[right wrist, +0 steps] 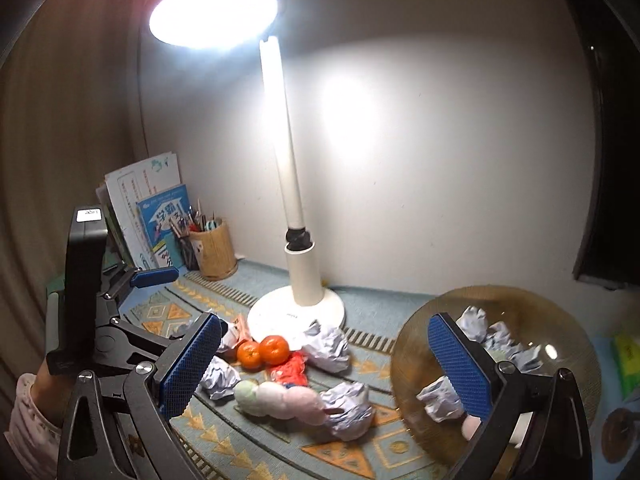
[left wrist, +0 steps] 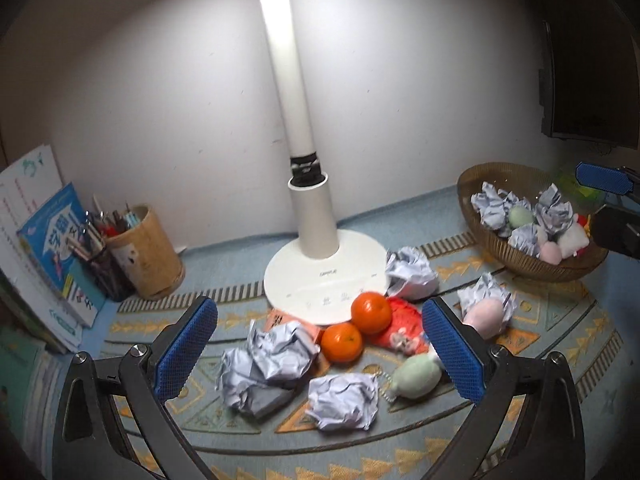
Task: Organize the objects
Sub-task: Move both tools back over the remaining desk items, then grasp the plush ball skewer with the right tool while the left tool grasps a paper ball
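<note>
You're partway: the basket (left wrist: pixel 520 268) already holds some paper balls, but more wads (left wrist: pixel 344 400) and oranges (left wrist: pixel 371 312) remain. Both grippers (left wrist: pixel 320 352) (right wrist: pixel 324 364) spread wide, empty.

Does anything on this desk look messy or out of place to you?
Yes. Crumpled paper balls lie scattered on the mat in front of the lamp base, mixed with two oranges, a red packet and soft egg-shaped toys. More paper balls already sit in the basket.

Lamp (left wrist: pixel 276 60) head cut off in left view; book (left wrist: pixel 56 236) text too blurry.
</note>
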Motion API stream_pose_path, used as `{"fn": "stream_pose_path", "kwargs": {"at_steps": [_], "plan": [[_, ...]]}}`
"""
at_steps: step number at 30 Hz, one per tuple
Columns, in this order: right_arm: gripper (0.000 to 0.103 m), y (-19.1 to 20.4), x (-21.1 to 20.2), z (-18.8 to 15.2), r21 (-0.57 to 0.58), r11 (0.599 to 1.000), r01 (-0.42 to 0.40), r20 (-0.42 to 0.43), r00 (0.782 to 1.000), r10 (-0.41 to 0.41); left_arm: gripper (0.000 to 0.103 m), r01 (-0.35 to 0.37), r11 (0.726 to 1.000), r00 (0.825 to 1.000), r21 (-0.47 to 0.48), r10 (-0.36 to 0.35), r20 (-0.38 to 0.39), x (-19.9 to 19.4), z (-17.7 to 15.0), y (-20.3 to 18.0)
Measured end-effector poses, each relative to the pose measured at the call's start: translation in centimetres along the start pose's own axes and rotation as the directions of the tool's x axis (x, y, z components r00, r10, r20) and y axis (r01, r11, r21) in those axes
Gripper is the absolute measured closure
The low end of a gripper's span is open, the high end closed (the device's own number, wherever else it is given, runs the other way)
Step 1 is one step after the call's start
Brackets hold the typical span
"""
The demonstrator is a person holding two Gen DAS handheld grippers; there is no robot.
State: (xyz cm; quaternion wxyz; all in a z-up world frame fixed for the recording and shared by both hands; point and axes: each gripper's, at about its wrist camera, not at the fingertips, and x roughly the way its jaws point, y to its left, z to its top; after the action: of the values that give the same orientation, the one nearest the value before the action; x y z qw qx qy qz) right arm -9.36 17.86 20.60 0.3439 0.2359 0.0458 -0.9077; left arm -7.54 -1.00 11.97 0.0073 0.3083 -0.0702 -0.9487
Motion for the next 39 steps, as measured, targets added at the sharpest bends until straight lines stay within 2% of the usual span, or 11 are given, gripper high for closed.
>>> {"fn": "stream_pose_path", "kwargs": {"at_steps": [4, 9, 16, 26, 27, 28, 29, 30, 32, 34, 39], "plan": [[0.000, 2.8, 4.6, -3.5, -0.116, 0.993, -0.011, -0.111, 0.994, -0.002, 0.000, -0.007, 0.998, 0.996, -0.070, 0.001, -0.085, 1.1, -4.3, 1.0], [0.000, 3.5, 7.6, -6.5, -0.178, 0.984, -0.002, -0.140, 0.990, -0.023, 0.000, 0.032, 0.995, 0.990, -0.093, -0.045, -0.135, 3.5, -7.1, -0.2], [0.000, 1.6, 10.1, -8.6, -0.138, 0.990, -0.019, -0.252, 0.968, -0.016, 0.001, 0.026, 0.989, 0.980, -0.146, -0.054, -0.193, 5.6, -8.1, 0.2], [0.001, 2.1, 11.1, -8.8, -0.188, 0.982, -0.008, -0.245, 0.969, -0.039, 0.002, 0.113, 0.972, 0.956, -0.206, -0.162, -0.243, 7.3, -7.9, 0.4], [0.011, 2.3, 11.0, -8.8, -0.198, 0.980, -0.002, -0.240, 0.970, -0.046, 0.008, 0.118, 0.966, 0.955, -0.230, -0.174, -0.238, 7.4, -7.9, 0.6], [0.037, 2.4, 10.9, -8.8, -0.205, 0.979, 0.009, -0.235, 0.970, -0.058, 0.017, 0.109, 0.964, 0.960, -0.242, -0.166, -0.227, 7.3, -7.8, 0.8], [0.042, 2.3, 11.0, -8.9, -0.204, 0.979, 0.018, -0.240, 0.968, -0.068, 0.045, 0.125, 0.962, 0.961, -0.241, -0.178, -0.213, 7.1, -7.8, 0.8], [0.043, 2.3, 10.9, -8.9, -0.199, 0.980, 0.013, -0.241, 0.968, -0.062, 0.054, 0.151, 0.960, 0.959, -0.235, -0.200, -0.200, 6.9, -7.7, 0.6], [0.052, 2.1, 10.3, -8.9, -0.188, 0.982, 0.001, -0.228, 0.973, -0.045, 0.054, 0.163, 0.964, 0.961, -0.211, -0.204, -0.189, 6.6, -7.6, 0.2], [0.074, 1.6, 9.3, -8.7, -0.162, 0.986, 0.027, -0.189, 0.980, -0.058, 0.055, 0.147, 0.970, 0.968, -0.192, -0.181, -0.176, 6.3, -7.4, -0.1], [0.076, -0.3, 7.8, -8.1, -0.039, 0.999, -0.024, -0.139, 0.990, 0.018, 0.055, 0.181, 0.960, 0.971, -0.215, -0.209, -0.114, 5.2, -7.4, 0.7]]}}
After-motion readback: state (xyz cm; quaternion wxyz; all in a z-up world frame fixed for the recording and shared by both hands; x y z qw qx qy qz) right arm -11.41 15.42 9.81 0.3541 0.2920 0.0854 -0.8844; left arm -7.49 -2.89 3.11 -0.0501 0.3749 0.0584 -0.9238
